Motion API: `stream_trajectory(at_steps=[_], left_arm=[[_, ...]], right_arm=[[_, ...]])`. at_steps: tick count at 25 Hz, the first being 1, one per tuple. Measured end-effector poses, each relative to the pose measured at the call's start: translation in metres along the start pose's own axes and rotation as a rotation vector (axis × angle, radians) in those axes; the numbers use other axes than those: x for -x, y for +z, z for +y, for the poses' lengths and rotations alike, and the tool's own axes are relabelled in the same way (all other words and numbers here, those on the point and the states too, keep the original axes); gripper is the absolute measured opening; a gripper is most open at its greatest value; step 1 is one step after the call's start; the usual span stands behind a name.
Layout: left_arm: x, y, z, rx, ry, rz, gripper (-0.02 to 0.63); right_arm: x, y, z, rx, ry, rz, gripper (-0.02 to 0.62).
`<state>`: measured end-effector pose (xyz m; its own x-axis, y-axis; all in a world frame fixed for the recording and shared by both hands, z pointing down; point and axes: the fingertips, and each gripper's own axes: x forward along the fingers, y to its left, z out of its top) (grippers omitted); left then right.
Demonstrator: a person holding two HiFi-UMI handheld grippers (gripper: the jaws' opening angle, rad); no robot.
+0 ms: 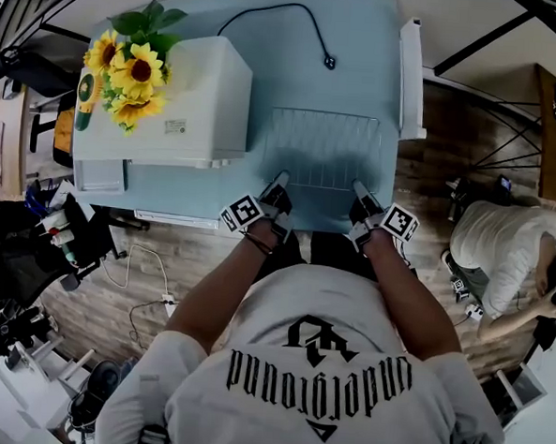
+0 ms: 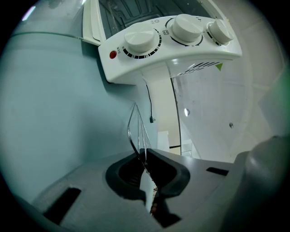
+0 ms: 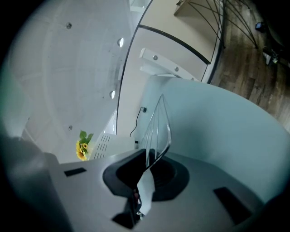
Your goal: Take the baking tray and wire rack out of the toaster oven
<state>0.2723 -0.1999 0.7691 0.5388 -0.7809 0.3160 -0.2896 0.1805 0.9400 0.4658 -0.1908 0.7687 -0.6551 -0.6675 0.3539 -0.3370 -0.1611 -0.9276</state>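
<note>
The left gripper (image 1: 280, 182) and right gripper (image 1: 360, 189) are each clamping the wire rack (image 1: 322, 146) at centre frame; the shirt (image 1: 314, 397) below is showing "underground", inverted.

We find the left of the counter (image 1: 364, 43) blocked by the toaster oven (image 1: 196, 99), with sunflowers (image 1: 132, 71) crowding its top. The wire rack (image 1: 320, 149) lies flat just beside the oven's right side, leaving only a thin strip of bare surface between them. Behind the rack we have open counter as far as the power cord (image 1: 314, 21), which loops across the back. On the right a narrow lane runs between the rack and a white panel (image 1: 411, 79) along the counter's edge. The rack's near edge is taken by the left gripper (image 1: 280, 179) and the right gripper (image 1: 359, 188), jaws closed on its wire.
</note>
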Motion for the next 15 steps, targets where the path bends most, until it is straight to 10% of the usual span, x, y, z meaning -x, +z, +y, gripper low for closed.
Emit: stream_trajectory(at_steps=[7, 15], left_arm=[[-0.003, -0.004, 0.003, -0.015, 0.015, 0.031, 0.033], [-0.006, -0.016, 0.004, -0.16, 0.065, 0.154, 0.196]], right_arm=[[0.0, -0.001, -0.005, 0.002, -0.043, 0.008, 0.043], [-0.007, -0.008, -0.001, 0.127, -0.028, 0.114, 0.176]])
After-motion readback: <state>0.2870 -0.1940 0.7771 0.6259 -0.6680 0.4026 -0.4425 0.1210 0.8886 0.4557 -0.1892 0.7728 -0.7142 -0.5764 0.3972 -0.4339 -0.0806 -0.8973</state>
